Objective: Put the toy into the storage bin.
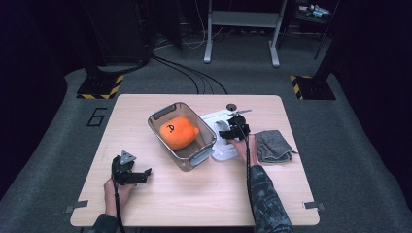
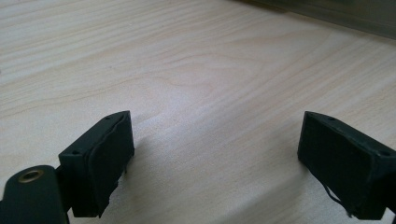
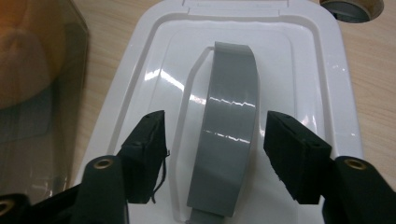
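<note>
The right gripper hangs over a white lid, its two black jaws set on either side of the lid's grey handle. The jaws stand half spread with a gap on each side of the handle, so nothing is pinched yet. The lid lies flat on the wooden table, just right of a clear bin that holds an orange plush toy. A grey cloth lies to the right of the lid. To do this step well, I judge the jaws should close squarely on the middle of the handle's arch, so the lid lifts level rather than tipping. The left gripper rests low over bare table near the front left, jaws wide apart and holding nothing.
</note>
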`<state>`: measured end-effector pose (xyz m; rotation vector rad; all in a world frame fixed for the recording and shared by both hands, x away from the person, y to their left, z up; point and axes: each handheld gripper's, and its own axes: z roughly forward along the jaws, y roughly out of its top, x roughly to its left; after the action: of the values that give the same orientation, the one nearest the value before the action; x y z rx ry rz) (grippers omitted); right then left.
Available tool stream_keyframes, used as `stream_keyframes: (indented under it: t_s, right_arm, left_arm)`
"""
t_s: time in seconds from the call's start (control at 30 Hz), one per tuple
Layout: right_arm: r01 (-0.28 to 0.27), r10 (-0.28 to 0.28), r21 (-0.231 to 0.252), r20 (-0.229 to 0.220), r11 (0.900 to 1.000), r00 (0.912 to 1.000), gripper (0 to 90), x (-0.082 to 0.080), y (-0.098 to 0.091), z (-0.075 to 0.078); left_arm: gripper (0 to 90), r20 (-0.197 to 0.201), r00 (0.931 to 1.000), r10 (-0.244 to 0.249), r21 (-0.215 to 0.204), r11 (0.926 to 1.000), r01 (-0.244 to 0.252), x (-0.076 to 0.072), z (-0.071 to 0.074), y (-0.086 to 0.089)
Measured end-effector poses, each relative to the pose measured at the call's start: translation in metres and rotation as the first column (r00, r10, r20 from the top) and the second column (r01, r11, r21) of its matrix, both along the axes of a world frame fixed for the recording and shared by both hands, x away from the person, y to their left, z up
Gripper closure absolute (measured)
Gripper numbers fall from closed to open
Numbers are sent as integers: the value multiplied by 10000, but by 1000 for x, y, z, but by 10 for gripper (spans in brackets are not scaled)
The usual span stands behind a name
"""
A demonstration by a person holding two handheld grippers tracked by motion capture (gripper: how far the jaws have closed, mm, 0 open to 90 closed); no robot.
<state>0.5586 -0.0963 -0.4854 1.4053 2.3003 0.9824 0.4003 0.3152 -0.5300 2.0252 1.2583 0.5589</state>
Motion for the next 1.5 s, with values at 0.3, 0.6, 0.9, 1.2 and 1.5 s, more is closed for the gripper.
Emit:
stream_keyframes:
  t_s: [0.3,0.6,0.9,1.2,1.5]
  right_arm:
    - [390,-393,-193,-128,9991,9991,541,2,7,-8]
    - [924,-920,272,-166,9953,9956,661,1,7,-8]
    - [1079,-1078,372,-22,9935,9942,666,0,11,-5]
    - [977,-986,173,595,9951,9934,667,-3,12,8]
    - [1191,-1183,-46,863,9929,9892,667,-3,7,24]
  left_arm:
    - [105,78,10000,39,-39,10000,-39,0,-1,-1]
    - [105,75,10000,43,-41,10000,-42,0,-1,-1]
    - [105,-13,10000,-21,-27,10000,21,0,0,0]
    - [105,34,10000,22,-35,10000,-22,0,0,-1]
    - [105,34,10000,20,-45,10000,-19,0,0,-1]
